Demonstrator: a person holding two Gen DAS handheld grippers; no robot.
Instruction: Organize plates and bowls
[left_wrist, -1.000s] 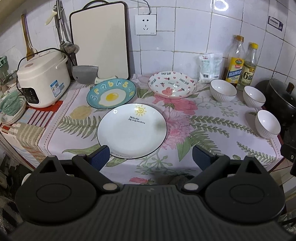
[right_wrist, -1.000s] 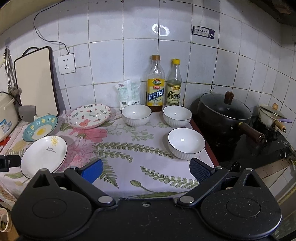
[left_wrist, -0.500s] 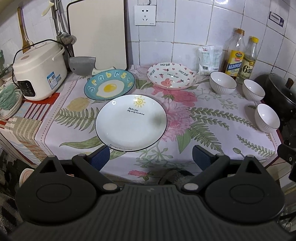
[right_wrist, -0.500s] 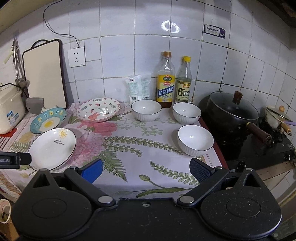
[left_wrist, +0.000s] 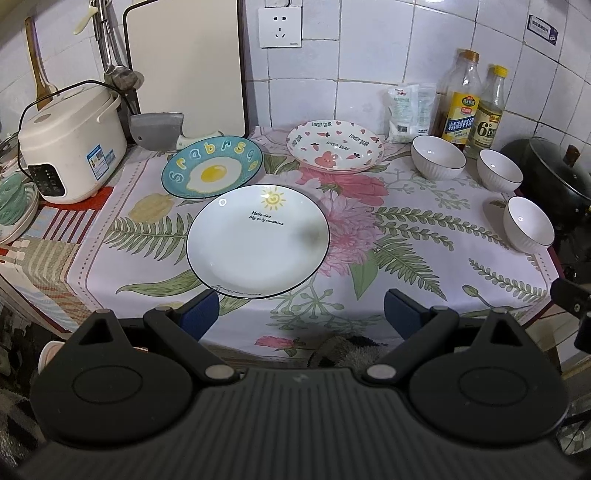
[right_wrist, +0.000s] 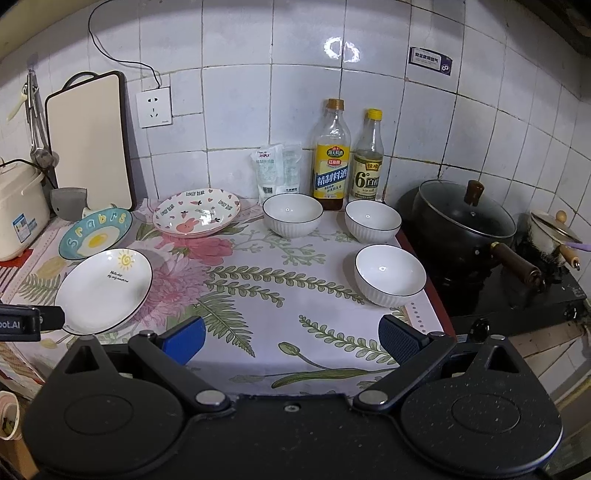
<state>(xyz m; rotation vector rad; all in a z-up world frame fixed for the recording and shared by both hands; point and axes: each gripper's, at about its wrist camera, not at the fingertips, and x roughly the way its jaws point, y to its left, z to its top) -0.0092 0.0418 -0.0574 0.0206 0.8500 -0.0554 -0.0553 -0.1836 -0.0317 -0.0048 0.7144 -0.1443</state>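
Three plates lie on the flowered cloth: a white sun plate (left_wrist: 257, 240) (right_wrist: 105, 290) in front, a blue egg plate (left_wrist: 212, 168) (right_wrist: 95, 238) behind it, and a pink rabbit plate (left_wrist: 334, 146) (right_wrist: 196, 216) at the back. Three white bowls stand to the right: one at the back middle (left_wrist: 438, 157) (right_wrist: 293, 215), one at the back right (left_wrist: 499, 170) (right_wrist: 373, 220), one nearest (left_wrist: 528, 224) (right_wrist: 390, 275). My left gripper (left_wrist: 301, 317) is open and empty at the counter's front edge, just before the sun plate. My right gripper (right_wrist: 291, 338) is open and empty, in front of the bowls.
A rice cooker (left_wrist: 70, 147) stands at the left, with a cutting board (left_wrist: 186, 70) and cleaver (left_wrist: 157, 129) against the wall. Two bottles (right_wrist: 330, 155) and a white packet (right_wrist: 279, 168) stand at the back. A black pot (right_wrist: 463, 218) sits on the stove at the right.
Both grippers have pulled back and risen slightly, so the plates and bowls sit a little lower and further off. Nothing on the counter has moved.
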